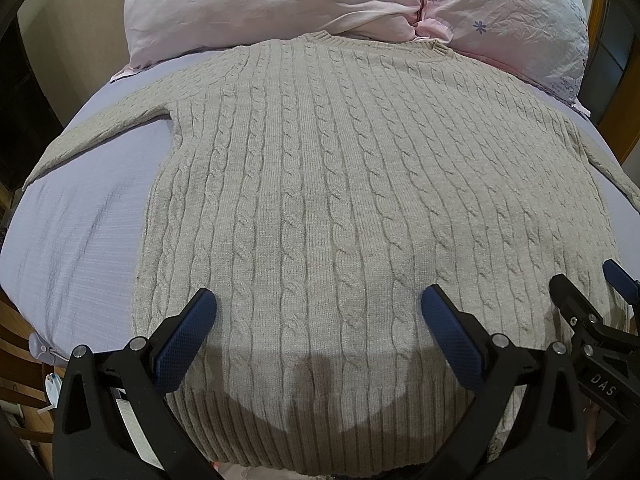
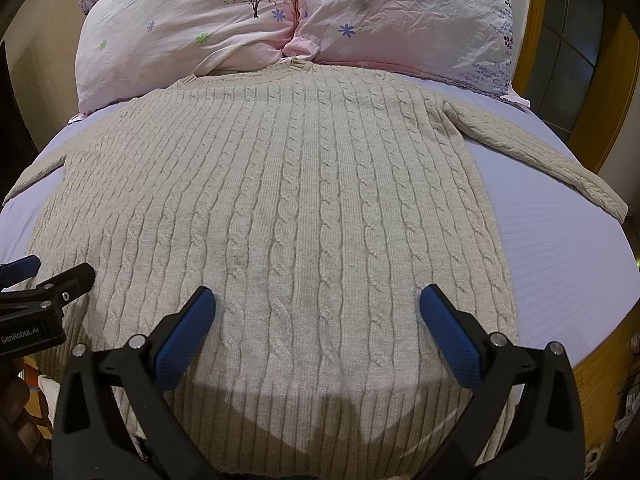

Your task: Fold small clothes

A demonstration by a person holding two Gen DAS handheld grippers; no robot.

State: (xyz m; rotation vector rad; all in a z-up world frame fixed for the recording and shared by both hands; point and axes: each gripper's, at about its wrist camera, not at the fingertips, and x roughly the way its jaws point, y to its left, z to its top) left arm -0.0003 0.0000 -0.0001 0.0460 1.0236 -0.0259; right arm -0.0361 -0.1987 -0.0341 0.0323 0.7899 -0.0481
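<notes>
A beige cable-knit sweater [image 1: 320,184] lies flat on the bed, collar toward the pillows, both sleeves spread out to the sides; it also shows in the right wrist view [image 2: 288,200]. My left gripper [image 1: 318,304] is open and empty, hovering over the sweater's lower left part near the ribbed hem. My right gripper [image 2: 318,304] is open and empty over the lower right part near the hem. Each gripper appears at the edge of the other's view: the right gripper [image 1: 592,296] and the left gripper [image 2: 52,276].
The sweater rests on a lavender bed sheet [image 1: 80,232] that also shows in the right wrist view [image 2: 560,264]. Two pink floral pillows [image 1: 248,4] [image 2: 400,16] sit behind the collar. A wooden bed frame [image 2: 616,92] runs along the right side.
</notes>
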